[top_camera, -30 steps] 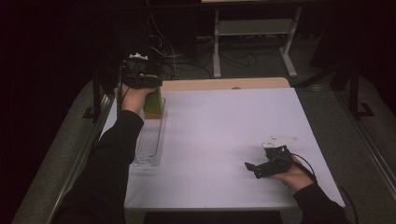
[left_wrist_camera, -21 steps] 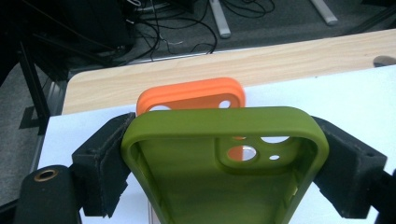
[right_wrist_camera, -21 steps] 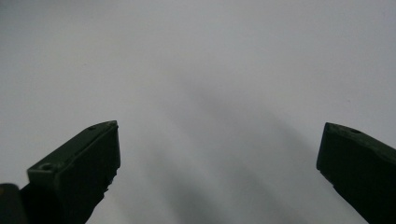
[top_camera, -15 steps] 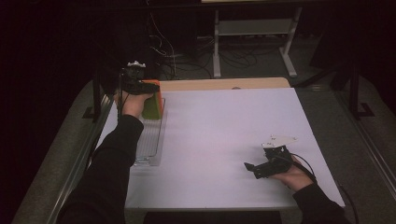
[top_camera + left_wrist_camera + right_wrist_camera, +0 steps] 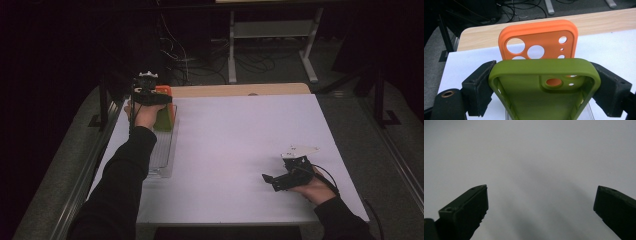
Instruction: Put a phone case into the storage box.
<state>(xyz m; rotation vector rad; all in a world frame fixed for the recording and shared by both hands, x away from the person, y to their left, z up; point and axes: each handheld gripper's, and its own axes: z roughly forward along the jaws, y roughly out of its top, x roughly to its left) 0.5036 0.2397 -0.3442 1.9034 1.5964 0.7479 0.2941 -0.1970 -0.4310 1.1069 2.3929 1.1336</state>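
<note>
My left gripper [image 5: 544, 85] has an olive-green phone case [image 5: 544, 82] between its pads, which touch its two long edges; the jaws have just been opening a little. Right behind it an orange phone case [image 5: 539, 40] stands upright, its camera holes facing me. In the high view the left gripper [image 5: 149, 96] is at the far end of a clear slotted rack [image 5: 161, 155], with the green case [image 5: 163, 118] hanging under it and the orange case [image 5: 165, 91] just beyond. My right gripper [image 5: 270, 179] rests low at the near right, open [image 5: 541, 202] over bare white surface.
A white sheet [image 5: 240, 150] covers the table, with a wooden strip [image 5: 240, 90] along its far edge. The rack lies along the left edge. Cables and a metal stand [image 5: 270, 45] sit on the dark floor beyond.
My left hand has come down with the green case, lowering it toward the far end of the rack in front of the orange case. The right hand has kept still.
</note>
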